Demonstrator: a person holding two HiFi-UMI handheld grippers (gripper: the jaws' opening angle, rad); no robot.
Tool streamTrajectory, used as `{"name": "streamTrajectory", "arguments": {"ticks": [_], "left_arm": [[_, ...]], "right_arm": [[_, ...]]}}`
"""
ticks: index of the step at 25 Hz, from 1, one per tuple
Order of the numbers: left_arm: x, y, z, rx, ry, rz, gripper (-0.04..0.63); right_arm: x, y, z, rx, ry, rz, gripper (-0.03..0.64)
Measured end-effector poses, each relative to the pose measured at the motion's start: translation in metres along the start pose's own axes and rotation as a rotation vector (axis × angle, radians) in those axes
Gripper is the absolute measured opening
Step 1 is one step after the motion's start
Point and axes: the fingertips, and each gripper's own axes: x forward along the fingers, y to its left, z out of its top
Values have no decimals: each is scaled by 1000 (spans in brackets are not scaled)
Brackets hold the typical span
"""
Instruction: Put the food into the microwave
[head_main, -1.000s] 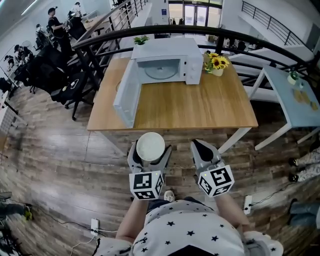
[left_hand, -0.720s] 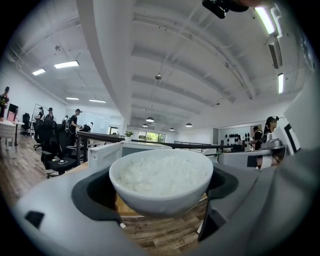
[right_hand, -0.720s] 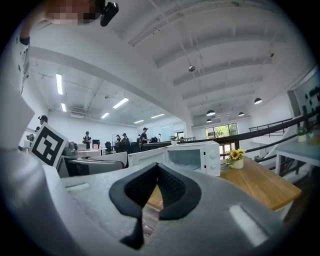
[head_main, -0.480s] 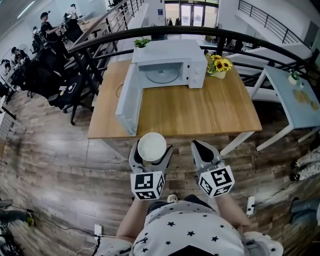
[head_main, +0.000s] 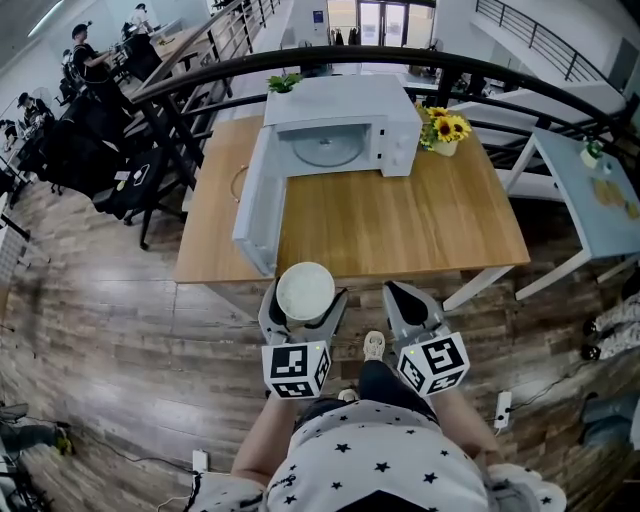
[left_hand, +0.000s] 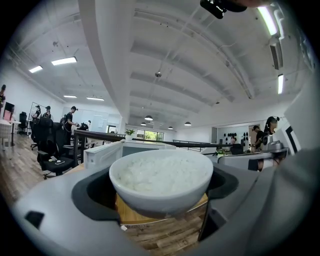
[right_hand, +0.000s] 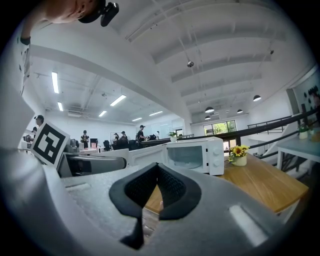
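- Left gripper: the jaws are spread wide and clamped on the two sides of a white bowl. The left gripper view shows it seated level between the dark pads.
- The bowl is heaped with white rice, which comes up to about the rim.
- Right gripper: the jaws are pressed together with just a thin slit between the black pads and nothing in them. It hangs beside the left one, at about the same height.
- Each gripper has its marker cube toward the person, the left cube and the right cube.
- So the food is up in the air in the left gripper, right at the near edge of the wooden table and close to the free end of the open microwave door.
- The white microwave sits at the far side of the table, well apart from the bowl. Its door is swung out to the left and the round glass turntable shows inside.
- A little pot of sunflowers stands just right of the microwave.
- Looking down, you get the person's star-print shirt and one shoe on the dark wood floor.
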Motion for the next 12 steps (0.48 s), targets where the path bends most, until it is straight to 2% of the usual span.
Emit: {"name": "streamTrajectory", "arguments": {"ticks": [12], "left_arm": [[73,23,11,-15,-10,35,494]], "right_arm": [[70,-43,19,-32,-7,39,6]]}}
